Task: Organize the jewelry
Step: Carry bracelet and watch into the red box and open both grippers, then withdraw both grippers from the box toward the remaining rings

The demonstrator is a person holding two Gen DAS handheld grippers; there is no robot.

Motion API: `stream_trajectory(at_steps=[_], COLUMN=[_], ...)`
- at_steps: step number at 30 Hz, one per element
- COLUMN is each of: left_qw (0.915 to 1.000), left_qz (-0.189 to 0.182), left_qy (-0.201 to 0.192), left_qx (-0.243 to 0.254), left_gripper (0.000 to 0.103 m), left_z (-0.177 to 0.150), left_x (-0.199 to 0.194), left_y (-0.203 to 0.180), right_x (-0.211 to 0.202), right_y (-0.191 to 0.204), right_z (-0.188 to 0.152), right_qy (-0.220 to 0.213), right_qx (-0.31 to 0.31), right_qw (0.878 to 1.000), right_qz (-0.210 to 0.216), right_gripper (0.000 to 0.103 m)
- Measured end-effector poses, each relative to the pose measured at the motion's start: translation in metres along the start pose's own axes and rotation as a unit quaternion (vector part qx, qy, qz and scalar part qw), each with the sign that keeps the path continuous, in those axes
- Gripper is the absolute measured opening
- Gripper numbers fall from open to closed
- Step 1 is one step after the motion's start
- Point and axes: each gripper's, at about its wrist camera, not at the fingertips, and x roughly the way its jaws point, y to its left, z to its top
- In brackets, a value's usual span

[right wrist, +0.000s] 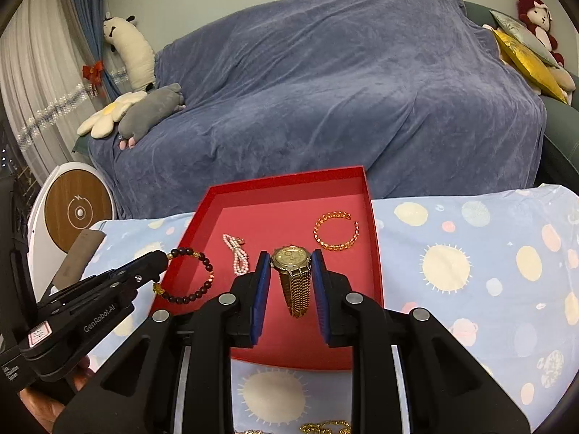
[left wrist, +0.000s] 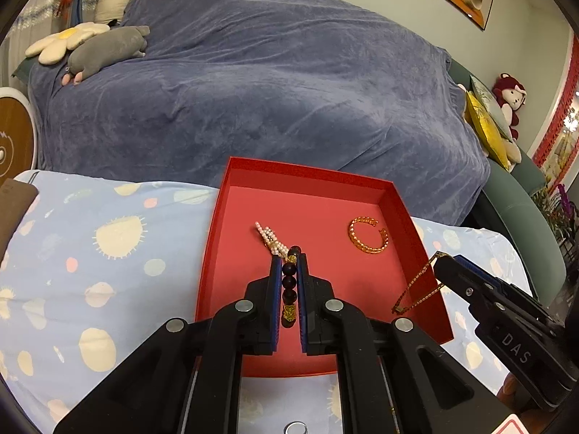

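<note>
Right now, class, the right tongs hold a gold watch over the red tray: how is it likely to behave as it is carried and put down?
The watch band hangs limp, so it will probably swing and fold on landing. It looks like metal, so likely heavy for its size and perhaps slippery.

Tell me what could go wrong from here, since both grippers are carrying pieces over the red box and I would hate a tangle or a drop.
The dark bead bracelet hangs from the left gripper right beside the pearl strand; lowered there, they could tangle. The gold watch sits between the right gripper's pads by its case with the band dangling, so it might slip or swing. It could also land on the gold cuff bangle in the red box.
</note>
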Motion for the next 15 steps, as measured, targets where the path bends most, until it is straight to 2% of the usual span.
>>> stream_trajectory(at_steps=[6, 7, 8, 10, 12, 15], left_qw=[0.9998, 0.9997, 0.9996, 0.9994, 0.9993, 0.9993], left_qz=[0.015, 0.016, 0.02, 0.029, 0.034, 0.034], left_qy=[0.015, 0.017, 0.019, 0.02, 0.012, 0.007], left_qx=[0.003, 0.002, 0.002, 0.0, -0.004, -0.012], left_gripper=[0.006, 0.009, 0.012, 0.034, 0.042, 0.049], left_z=[-0.006, -0.007, -0.007, -0.008, -0.009, -0.012], left_x=[0.025, 0.028, 0.031, 0.032, 0.027, 0.011], left_y=[0.009, 0.01, 0.011, 0.013, 0.016, 0.021], right_x=[0.028, 0.029, 0.028, 0.023, 0.014, -0.009], right_y=[-0.009, -0.01, -0.012, -0.013, -0.017, -0.023], right_z=[-0.008, -0.009, -0.01, -0.011, -0.012, -0.017], right_qy=[0.022, 0.02, 0.017, 0.012, 0.008, 0.008], right_qx=[-0.002, -0.002, -0.002, -0.002, 0.003, 0.015], right_qw=[1.0, 1.0, 1.0, 1.0, 1.0, 1.0], right_qz=[-0.021, -0.022, -0.023, -0.028, -0.026, -0.016], right_gripper=[0.023, 0.024, 0.024, 0.03, 0.035, 0.036])
